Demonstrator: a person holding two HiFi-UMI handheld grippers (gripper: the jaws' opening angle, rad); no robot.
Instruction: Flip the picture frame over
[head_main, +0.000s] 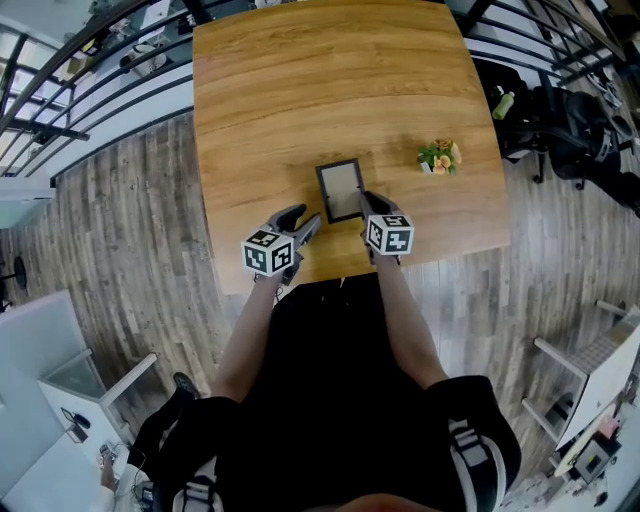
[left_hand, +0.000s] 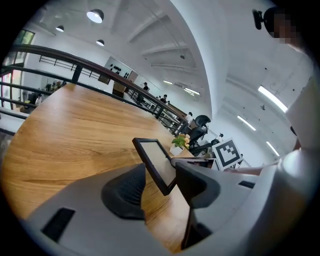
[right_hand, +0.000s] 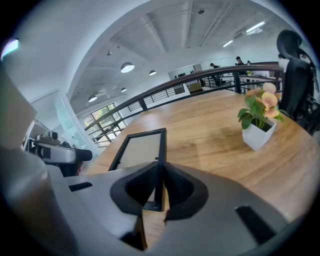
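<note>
Left of the little potted plant (head_main: 440, 157), on the wooden table (head_main: 300, 90), is the picture frame (head_main: 341, 190), and it looks tipped up on its plant-side edge. The right gripper (head_main: 366, 205) is clenched on that thin black side rail. The left gripper (head_main: 300, 222) is released, jaws wide, with the corner away from the plant loose between them. To me it looks light and stiff, but the rail's skinny and smooth and the pane's probably breakable. I'd pinch the rim, never the middle.
</note>
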